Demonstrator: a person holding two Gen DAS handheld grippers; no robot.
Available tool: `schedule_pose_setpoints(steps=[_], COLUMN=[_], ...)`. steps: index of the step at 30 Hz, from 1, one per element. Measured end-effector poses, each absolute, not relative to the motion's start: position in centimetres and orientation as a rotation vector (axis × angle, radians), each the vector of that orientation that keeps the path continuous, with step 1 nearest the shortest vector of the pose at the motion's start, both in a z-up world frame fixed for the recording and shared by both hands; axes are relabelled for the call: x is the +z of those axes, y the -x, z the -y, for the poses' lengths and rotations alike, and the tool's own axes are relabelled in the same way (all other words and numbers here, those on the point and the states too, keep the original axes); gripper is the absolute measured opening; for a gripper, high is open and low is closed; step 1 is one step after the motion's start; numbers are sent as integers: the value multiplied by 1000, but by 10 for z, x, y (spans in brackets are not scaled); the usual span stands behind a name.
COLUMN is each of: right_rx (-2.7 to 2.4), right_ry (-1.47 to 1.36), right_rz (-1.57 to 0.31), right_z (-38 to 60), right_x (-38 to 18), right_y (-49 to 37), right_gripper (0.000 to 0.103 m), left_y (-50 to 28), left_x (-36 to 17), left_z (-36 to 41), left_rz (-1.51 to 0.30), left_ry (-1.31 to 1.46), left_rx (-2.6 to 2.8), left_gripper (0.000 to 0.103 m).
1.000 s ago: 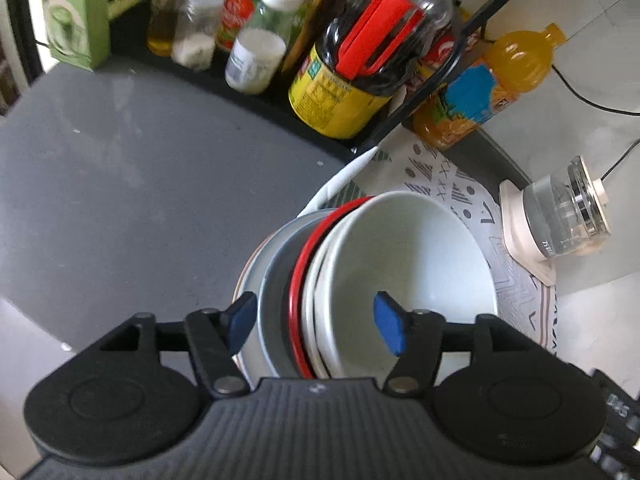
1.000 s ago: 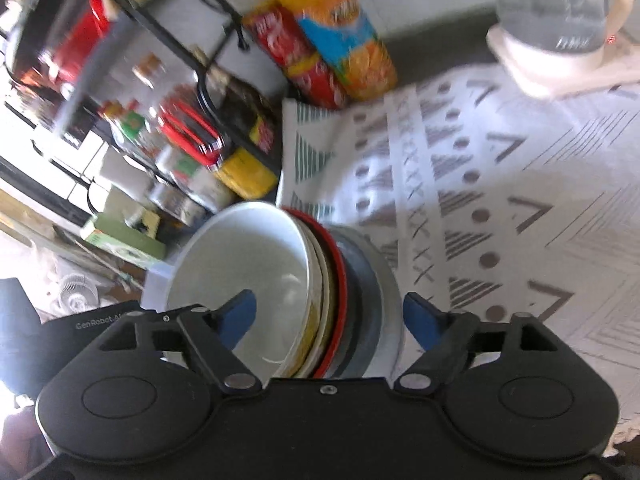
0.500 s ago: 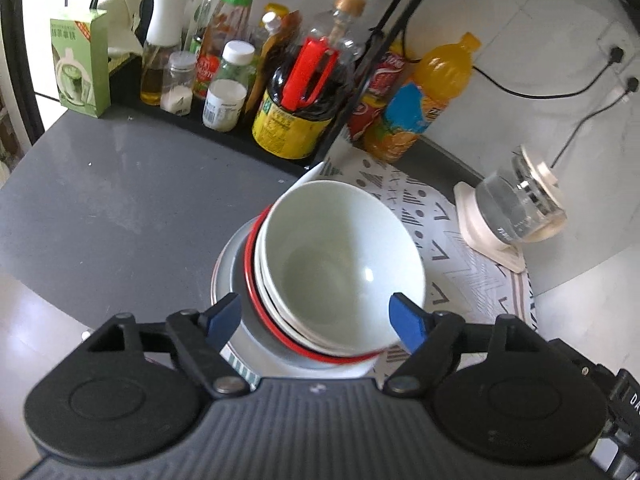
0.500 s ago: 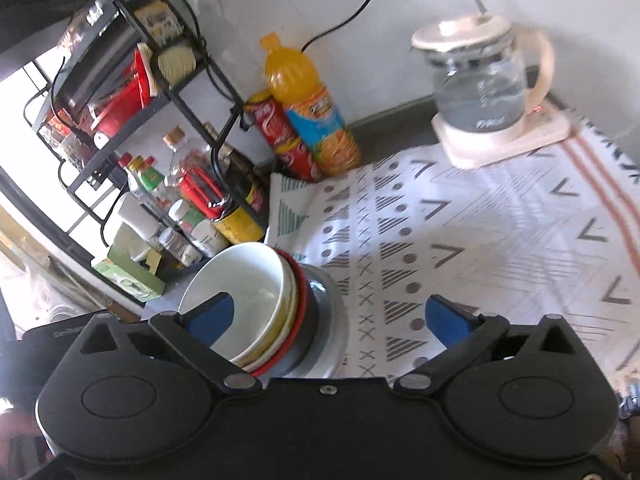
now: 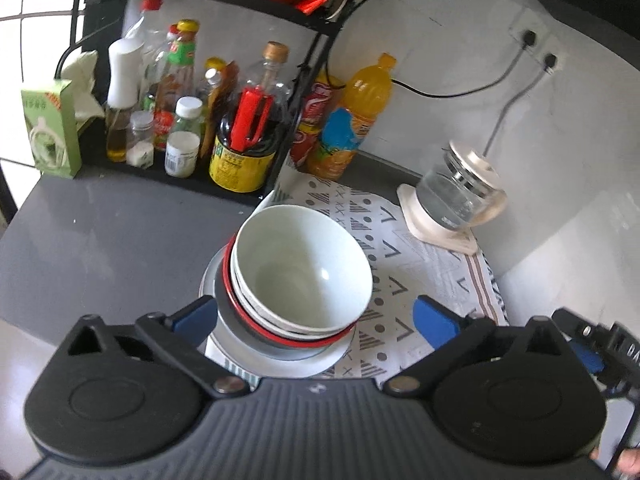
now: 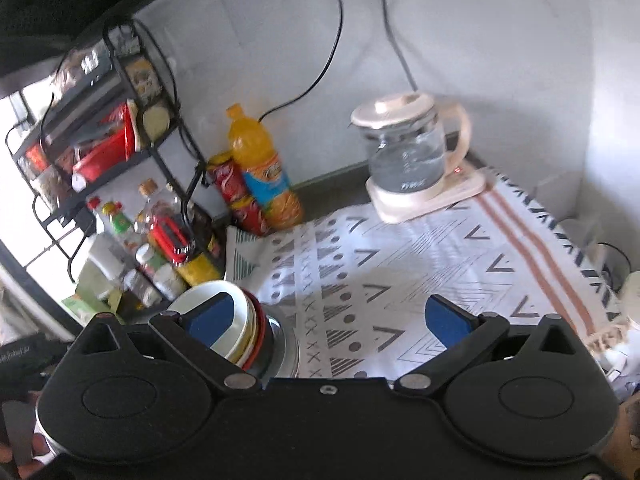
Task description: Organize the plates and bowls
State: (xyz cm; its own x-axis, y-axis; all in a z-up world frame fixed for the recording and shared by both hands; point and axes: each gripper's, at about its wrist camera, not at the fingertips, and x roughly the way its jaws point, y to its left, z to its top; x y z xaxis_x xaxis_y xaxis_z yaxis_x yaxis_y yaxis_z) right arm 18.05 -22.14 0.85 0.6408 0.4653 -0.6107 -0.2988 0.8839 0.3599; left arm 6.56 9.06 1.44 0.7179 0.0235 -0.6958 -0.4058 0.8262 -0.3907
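Observation:
A stack of dishes stands at the left edge of the patterned cloth (image 5: 420,264): a white bowl (image 5: 300,272) on top, a red-rimmed bowl (image 5: 256,326) under it, then a grey dish (image 5: 224,300) and a white plate (image 5: 320,364). My left gripper (image 5: 316,318) hovers above and behind the stack with its jaws opening; the blue pads stand well clear of the dishes on both sides. My right gripper (image 6: 328,320) is open wide over the cloth (image 6: 400,264) with nothing in it. The stack (image 6: 244,332) sits at its left, partly hidden by the left pad.
A black wire rack (image 5: 180,120) crowded with sauce bottles stands behind the stack on the grey counter (image 5: 100,240). An orange drink bottle (image 5: 352,120) and a red packet lean at the wall. A glass kettle (image 5: 456,200) on its base sits at the cloth's far corner, cords running up to the wall sockets.
Both grippers have pulled back and upward from the stack, so it looks smaller and lower in view. Both pairs of jaws have spread wider, and the left pads have left the bowls' rims.

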Motion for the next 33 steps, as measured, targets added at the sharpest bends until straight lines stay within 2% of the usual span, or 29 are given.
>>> schedule_pose_setpoints(steps=[17, 33], right_rx=[233, 246], right_ry=[-193, -115], right_rz=[-639, -692], right_z=[221, 200], right_x=[26, 13], right_y=[-79, -5], right_gripper=[103, 103], left_y=[5, 69], left_x=[32, 20], left_z=[-97, -84], left_rz=[-680, -696], left_ry=[397, 273], left_rx=[106, 110], left_gripper=[103, 103])
